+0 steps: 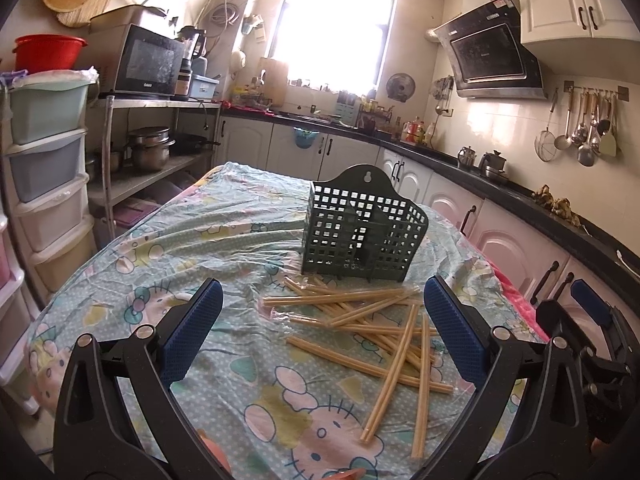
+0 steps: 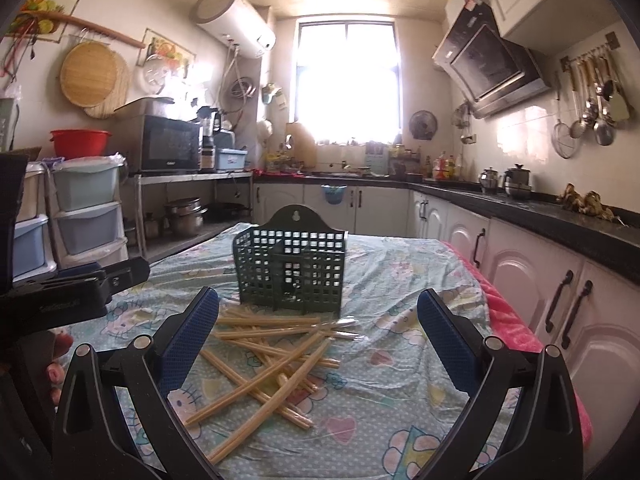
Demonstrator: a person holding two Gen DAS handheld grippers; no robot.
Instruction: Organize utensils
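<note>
The left gripper [image 1: 322, 332] hangs over the table [image 1: 224, 364] with its jaws wide apart. Nothing is between them. The right gripper [image 2: 318, 334] is the same: jaws wide apart and holding nothing.

The chopsticks [image 1: 384, 332] lie in a messy pile on the cloth. In the left view, the pile sits ahead of the jaws, closer to the right jaw. Some sticks cross over each other. In the right view, the chopsticks [image 2: 272, 356] lie between the two jaws, closer to the left jaw. A few sticks reach up next to that jaw's blue pad.

The basket [image 1: 362, 232] is dark green with lots of small square holes. It stands upright on the table, past the pile. The far ends of some sticks lie just beside its bottom edge. In the right view, the basket [image 2: 290, 268] is straight ahead, between the jaws and farther away. It has walls inside that split it into parts.

In the left view, part of the right gripper [image 1: 592, 320] shows beyond the right jaw. In the right view, the left gripper [image 2: 80, 288] shows beyond the left jaw.
</note>
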